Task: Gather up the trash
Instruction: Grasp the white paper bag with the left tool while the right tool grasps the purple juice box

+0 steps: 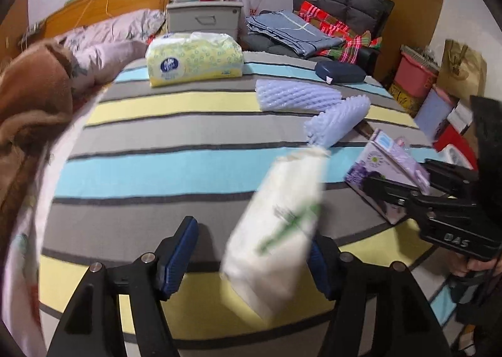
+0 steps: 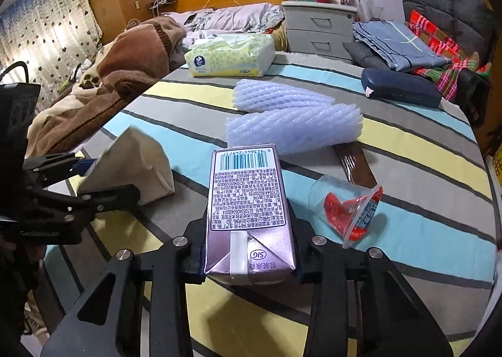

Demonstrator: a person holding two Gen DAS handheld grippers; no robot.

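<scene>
My right gripper [image 2: 249, 258] is shut on a purple milk carton [image 2: 248, 209], held above the striped bedspread; it also shows in the left wrist view [image 1: 386, 165]. My left gripper [image 1: 251, 256] is open, and a white carton [image 1: 279, 228] with green print, blurred, sits between its jaws, close to the right finger. The same carton shows in the right wrist view [image 2: 131, 165]. Two pale blue foam nets [image 2: 291, 131] [image 2: 279, 99], a crushed clear cup with a red label [image 2: 348, 209] and a brown wrapper [image 2: 354, 162] lie on the bed.
A yellow tissue pack [image 2: 229, 55] and a dark blue case [image 2: 398, 87] lie farther back. Brown blanket [image 2: 119, 74] and pillows at left. A grey nightstand [image 2: 317, 27] and a chair with folded clothes [image 2: 404, 43] stand beyond the bed.
</scene>
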